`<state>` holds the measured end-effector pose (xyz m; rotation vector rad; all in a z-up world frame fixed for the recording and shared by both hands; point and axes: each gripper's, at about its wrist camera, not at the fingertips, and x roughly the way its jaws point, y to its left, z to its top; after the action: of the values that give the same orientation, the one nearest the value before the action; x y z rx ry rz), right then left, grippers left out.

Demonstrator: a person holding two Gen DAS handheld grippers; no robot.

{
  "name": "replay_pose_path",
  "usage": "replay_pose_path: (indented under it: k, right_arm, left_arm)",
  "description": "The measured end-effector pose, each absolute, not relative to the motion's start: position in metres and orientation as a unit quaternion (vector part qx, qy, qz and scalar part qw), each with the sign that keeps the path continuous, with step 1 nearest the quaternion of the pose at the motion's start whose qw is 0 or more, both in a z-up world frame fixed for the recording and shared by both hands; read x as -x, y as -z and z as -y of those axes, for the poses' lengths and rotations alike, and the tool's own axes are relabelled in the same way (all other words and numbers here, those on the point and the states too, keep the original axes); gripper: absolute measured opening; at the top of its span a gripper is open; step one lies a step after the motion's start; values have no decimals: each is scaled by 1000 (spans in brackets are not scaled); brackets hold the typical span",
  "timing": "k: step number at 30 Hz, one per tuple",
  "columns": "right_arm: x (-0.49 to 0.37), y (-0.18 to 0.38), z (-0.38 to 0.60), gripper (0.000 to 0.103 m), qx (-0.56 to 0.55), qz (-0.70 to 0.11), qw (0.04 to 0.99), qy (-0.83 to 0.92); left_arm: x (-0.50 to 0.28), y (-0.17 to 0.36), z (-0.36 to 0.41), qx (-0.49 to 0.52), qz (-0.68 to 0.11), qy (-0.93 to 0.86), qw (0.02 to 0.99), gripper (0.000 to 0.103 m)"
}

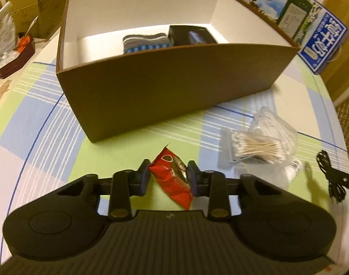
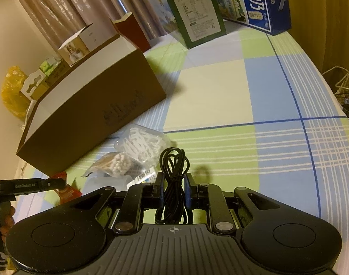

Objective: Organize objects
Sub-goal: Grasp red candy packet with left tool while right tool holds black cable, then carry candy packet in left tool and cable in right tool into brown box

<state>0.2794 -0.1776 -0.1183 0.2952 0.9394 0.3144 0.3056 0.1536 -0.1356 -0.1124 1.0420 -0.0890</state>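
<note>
left wrist view first: the left gripper (image 1: 168,175) has its jaws drawn in on both sides of a red snack packet (image 1: 172,178), pads touching the foil at each edge, so it looks pinched, though the packet is low over the checked tablecloth (image 1: 48,123) and i cannot tell whether it is lifted yet. over on the right wrist view, the right gripper (image 2: 173,189) is closed tight on a coiled black cable (image 2: 173,174), loops standing up between the fingers. so both hands are at the pick-up stage, i'd say, with the carry to the box next; that calls for a lift high enough to clear the near wall, then a release inside. just beside, a clear bag of cotton swabs (image 1: 254,147) and a bag of white clips (image 2: 143,143) lie touching each other near the box corner, not yet sorted. the brown box (image 1: 169,87), white inside, holds striped grey-and-blue socks (image 1: 147,42) next to a small black box (image 1: 192,35) toward its far right; the left half of its floor looks bare. a blue carton (image 1: 323,43) stands behind it.
</note>
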Motion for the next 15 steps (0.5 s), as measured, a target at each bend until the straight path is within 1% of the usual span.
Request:
replay_pose_path:
  k: [1, 2, 7, 15]
  right_arm:
    - [-280, 118, 177, 14, -141, -448, 869, -152]
    - [-280, 117, 177, 14, -142, -447, 870, -153]
    - [-280, 113, 173, 14, -143, -443, 870, -161]
    - [-281, 103, 169, 14, -144, -431, 874, -173]
  left_arm:
    - [-304, 132, -154, 56, -496, 49, 865, 19]
    - [-305, 130, -154, 58, -495, 55, 865, 16]
    - [-302, 118, -155, 54, -486, 68, 870, 9]
    - [-294, 96, -153, 54, -467, 85, 879, 7]
